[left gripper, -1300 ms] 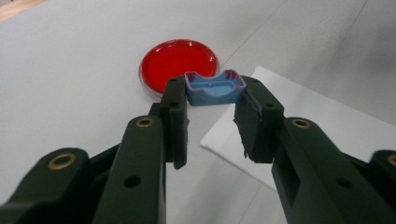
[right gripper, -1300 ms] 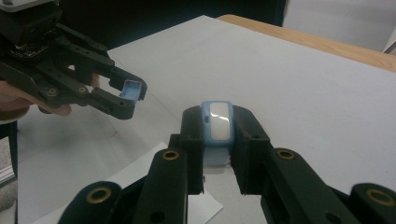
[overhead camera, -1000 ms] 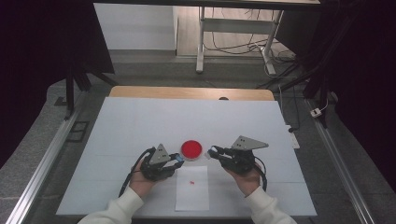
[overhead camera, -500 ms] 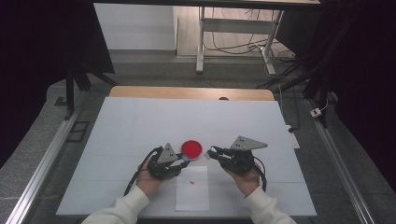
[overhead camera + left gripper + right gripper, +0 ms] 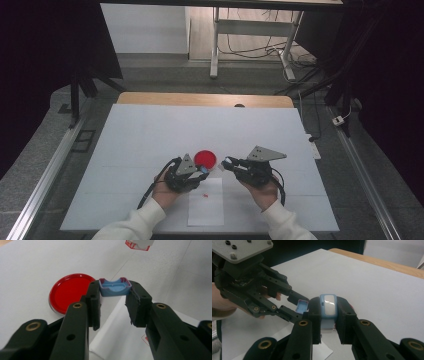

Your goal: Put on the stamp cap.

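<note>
Shifted toward the round red plastic lid (image 5: 206,158) since a second ago, the left gripper (image 5: 113,293) is clamped on a small blue cap (image 5: 115,287), while a blue-and-white case (image 5: 329,306) is clamped in the right gripper (image 5: 329,315), seemingly held close for joining.

Off-task bits: tabletop & surroundings

White tabletop (image 5: 150,140) w/ a wooden edge strip (image 5: 200,99) along the far side. Red round lid (image 5: 206,159) lies flat near the front middle; white paper sheet (image 5: 206,212) w/ a small red mark just in front of it, near the front edge. Beyond the tabletop: grey floor, a white table frame (image 5: 216,40) w/ cables (image 5: 250,47) under it, metal rails at both sides.
</note>
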Action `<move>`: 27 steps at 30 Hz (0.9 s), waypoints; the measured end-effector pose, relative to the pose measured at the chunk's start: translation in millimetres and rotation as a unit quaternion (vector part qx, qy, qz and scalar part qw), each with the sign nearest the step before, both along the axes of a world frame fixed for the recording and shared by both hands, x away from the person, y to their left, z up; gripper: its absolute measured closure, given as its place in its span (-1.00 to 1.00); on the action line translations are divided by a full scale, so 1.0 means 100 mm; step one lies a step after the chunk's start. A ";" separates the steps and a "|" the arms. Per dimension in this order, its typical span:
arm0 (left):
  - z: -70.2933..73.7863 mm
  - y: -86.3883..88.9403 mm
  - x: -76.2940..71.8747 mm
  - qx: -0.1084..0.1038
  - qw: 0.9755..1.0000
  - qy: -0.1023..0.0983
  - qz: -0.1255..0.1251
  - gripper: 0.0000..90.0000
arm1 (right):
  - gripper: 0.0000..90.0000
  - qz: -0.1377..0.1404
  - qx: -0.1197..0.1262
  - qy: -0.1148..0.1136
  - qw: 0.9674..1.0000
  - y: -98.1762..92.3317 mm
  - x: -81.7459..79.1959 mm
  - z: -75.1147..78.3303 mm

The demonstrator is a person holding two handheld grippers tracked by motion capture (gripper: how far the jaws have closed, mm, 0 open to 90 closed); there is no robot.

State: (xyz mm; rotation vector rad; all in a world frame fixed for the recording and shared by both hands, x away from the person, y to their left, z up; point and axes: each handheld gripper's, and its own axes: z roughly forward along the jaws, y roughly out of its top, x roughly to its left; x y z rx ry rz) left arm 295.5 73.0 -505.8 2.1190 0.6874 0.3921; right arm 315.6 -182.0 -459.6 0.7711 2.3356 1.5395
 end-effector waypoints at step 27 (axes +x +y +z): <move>-0.04 -0.21 0.04 0.007 1.000 -0.007 -0.009 0.45 | 0.67 -0.001 0.010 0.006 1.000 0.04 -0.02 -0.01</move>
